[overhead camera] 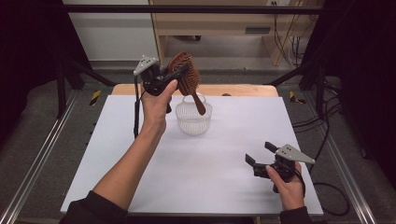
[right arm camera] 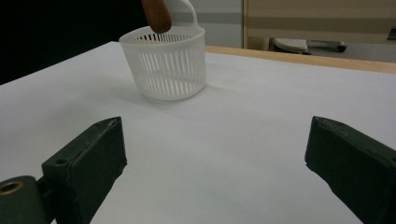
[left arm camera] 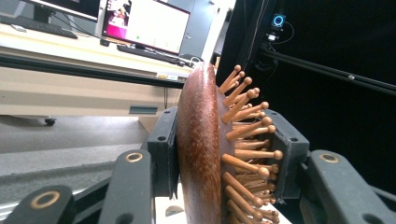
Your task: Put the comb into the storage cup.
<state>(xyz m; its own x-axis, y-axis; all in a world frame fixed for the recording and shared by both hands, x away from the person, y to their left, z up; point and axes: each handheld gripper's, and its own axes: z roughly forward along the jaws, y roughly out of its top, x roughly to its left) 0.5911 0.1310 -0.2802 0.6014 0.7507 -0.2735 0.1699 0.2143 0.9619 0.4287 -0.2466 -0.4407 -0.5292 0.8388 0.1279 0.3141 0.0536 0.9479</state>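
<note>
Tongs, left [overhead camera: 175,74]: high view, clamped on a wooden hairbrush [overhead camera: 188,77] above the white basket [overhead camera: 193,117] on the worktop [overhead camera: 210,172], handle tip dipping inside. Right tongs [overhead camera: 260,154] rest wide open, holding nothing. Left gripper view: jaws squeeze the brush head [left arm camera: 201,149]; handle cut off below. Right gripper view: basket [right arm camera: 166,67] ahead, brush handle [right arm camera: 156,16] cropped at top.

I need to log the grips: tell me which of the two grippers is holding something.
The left gripper, raised above the white basket, is shut on the wooden hairbrush by its head. The right gripper stands low over the table, jaws apart with nothing between them.
</note>
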